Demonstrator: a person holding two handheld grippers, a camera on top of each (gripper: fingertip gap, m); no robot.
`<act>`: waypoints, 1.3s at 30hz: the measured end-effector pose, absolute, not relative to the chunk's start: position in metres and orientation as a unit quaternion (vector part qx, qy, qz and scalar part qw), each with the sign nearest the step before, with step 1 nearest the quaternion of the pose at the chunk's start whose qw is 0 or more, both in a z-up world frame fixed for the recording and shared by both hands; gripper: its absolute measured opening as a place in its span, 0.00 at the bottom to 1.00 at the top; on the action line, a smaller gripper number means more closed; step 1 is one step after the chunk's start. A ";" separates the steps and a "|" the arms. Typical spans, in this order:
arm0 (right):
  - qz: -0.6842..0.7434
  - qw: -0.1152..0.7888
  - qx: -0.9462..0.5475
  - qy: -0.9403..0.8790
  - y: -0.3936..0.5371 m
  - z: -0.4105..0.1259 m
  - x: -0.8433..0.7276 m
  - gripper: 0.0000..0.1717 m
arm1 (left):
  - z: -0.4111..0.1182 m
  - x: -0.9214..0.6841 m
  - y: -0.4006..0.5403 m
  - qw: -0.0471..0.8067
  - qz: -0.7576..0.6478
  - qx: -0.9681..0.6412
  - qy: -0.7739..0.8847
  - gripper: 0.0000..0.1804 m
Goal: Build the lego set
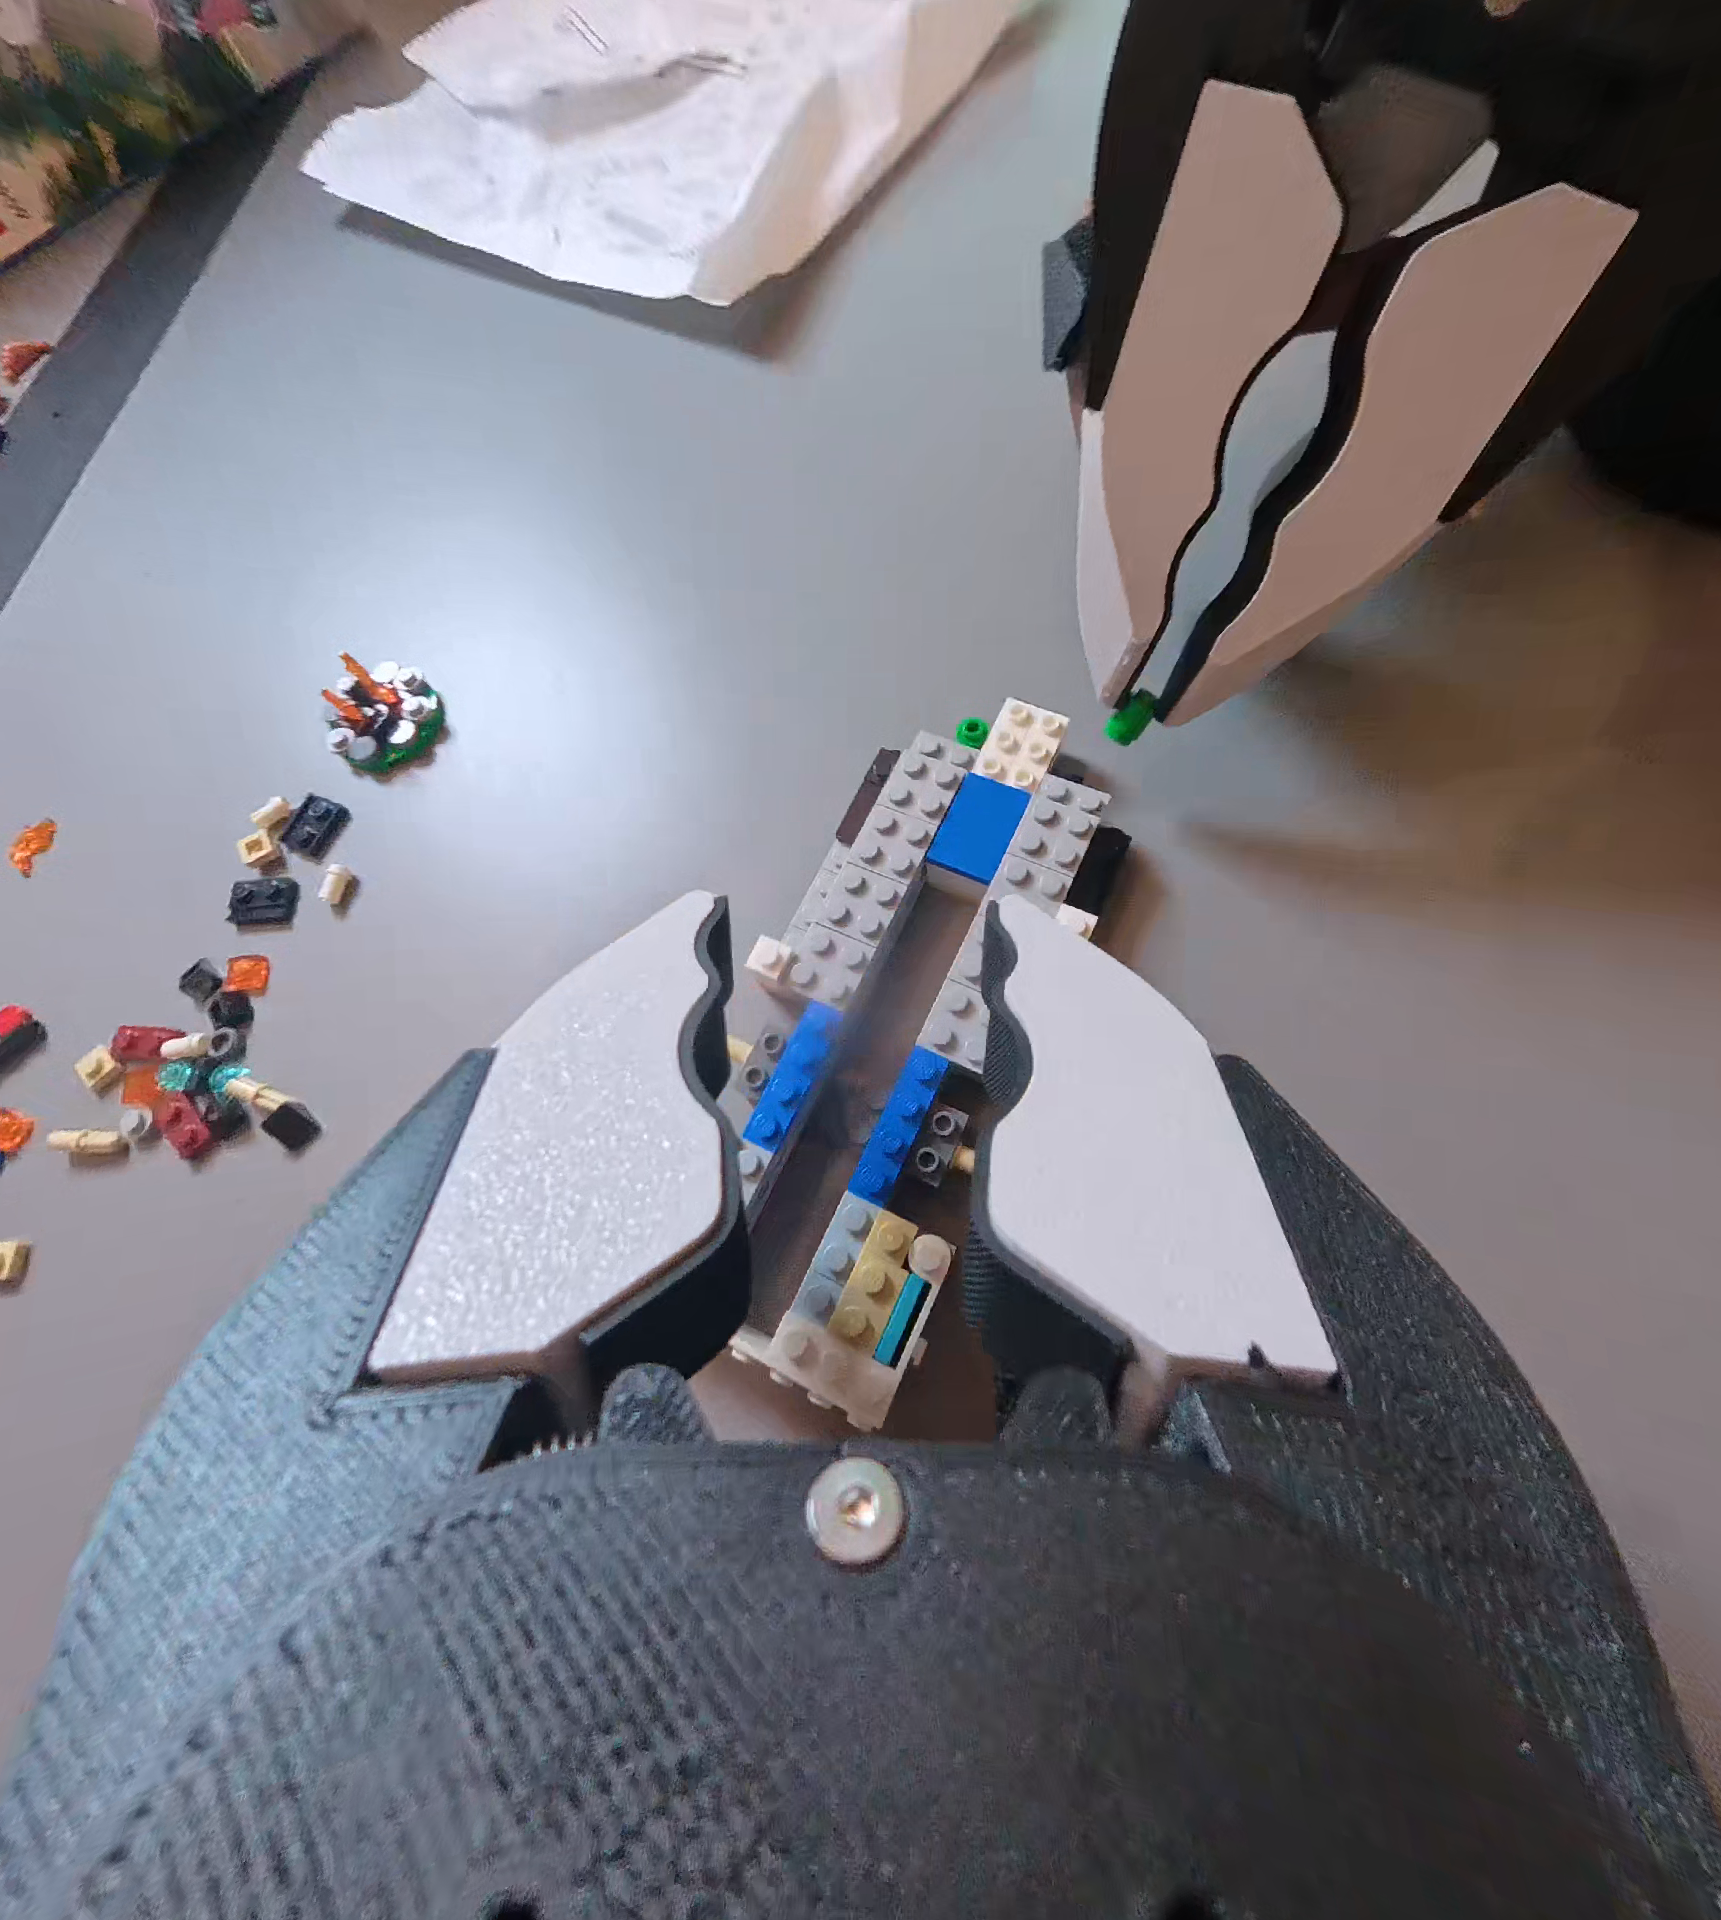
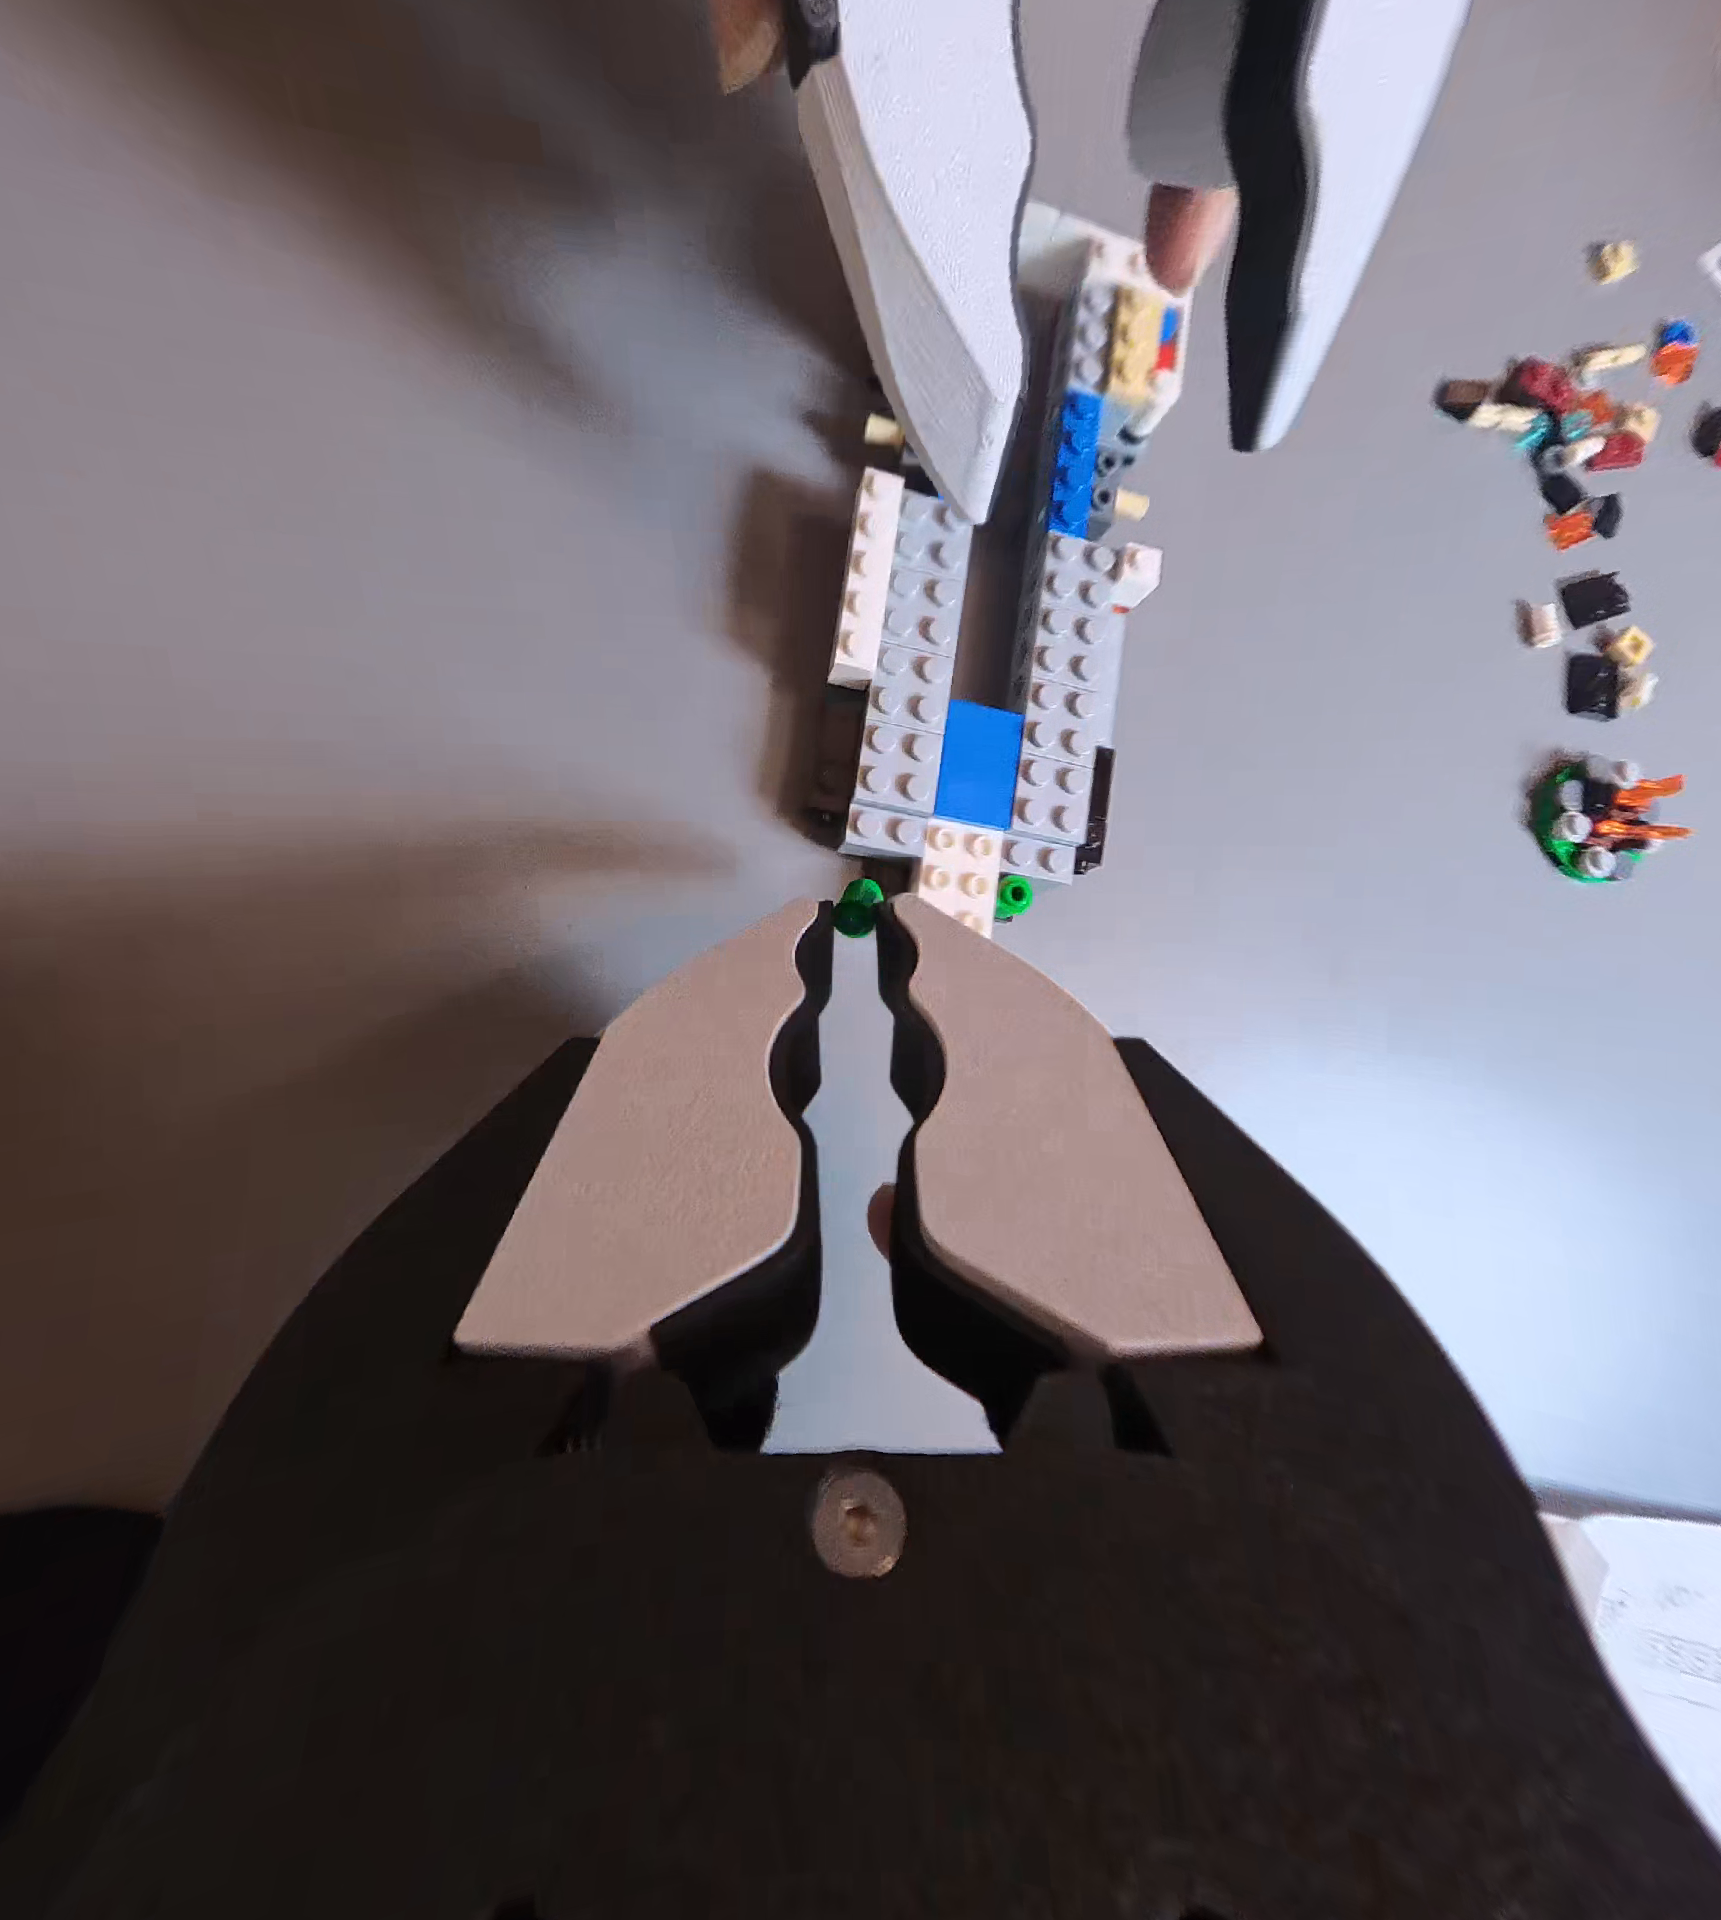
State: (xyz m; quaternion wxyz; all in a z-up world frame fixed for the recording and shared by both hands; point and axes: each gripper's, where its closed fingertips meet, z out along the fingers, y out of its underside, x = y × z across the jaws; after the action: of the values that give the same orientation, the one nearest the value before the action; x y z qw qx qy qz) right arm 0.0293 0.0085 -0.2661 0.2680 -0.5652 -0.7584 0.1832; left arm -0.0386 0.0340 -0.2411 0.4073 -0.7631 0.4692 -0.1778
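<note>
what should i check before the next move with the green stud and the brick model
1. Right hand-held gripper pinches the green round stud at its fingertips: ok.
2. Stud near the model's white brick end, not yet seated: ok.
3. Matching green stud already on the other side of that end: ok.
4. Left hand-held gripper gripping the grey brick model: not ok, jaws open, straddling it.
5. Loose brick pile away from the model: ok.

the brick model [image 1: 981, 831] is showing glossy studded plastic; the counter [image 1: 544, 540] is looking smooth and matt; the fingers [image 1: 575, 1164] are showing grainy matt plates; the paper [image 1: 648, 156] is lying crumpled.
</note>
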 end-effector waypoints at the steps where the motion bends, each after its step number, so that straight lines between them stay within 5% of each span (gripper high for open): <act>1: 0.177 0.259 -0.566 -0.762 0.008 -0.270 0.028 0.05 | -0.244 -0.035 0.032 0.394 -0.178 -0.761 0.484 0.28; 8: 0.135 0.243 -0.576 -0.768 0.012 -0.278 0.025 0.05 | -0.265 -0.021 0.030 0.315 -0.140 -0.739 0.579 0.39; 14: 0.112 0.237 -0.588 -0.765 0.017 -0.279 0.023 0.05 | -0.281 -0.013 0.029 0.259 -0.148 -0.729 0.616 0.40; 39: 0.101 0.307 -0.570 -0.756 0.027 -0.273 0.019 0.06 | -0.284 -0.011 0.028 0.272 -0.154 -0.727 0.612 0.34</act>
State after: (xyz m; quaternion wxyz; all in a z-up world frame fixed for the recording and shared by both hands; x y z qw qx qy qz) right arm 0.0193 0.0269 -0.2734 0.3065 -0.5701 -0.7556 0.1011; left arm -0.0110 0.0278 -0.2842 0.2720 -0.7265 0.6119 -0.1540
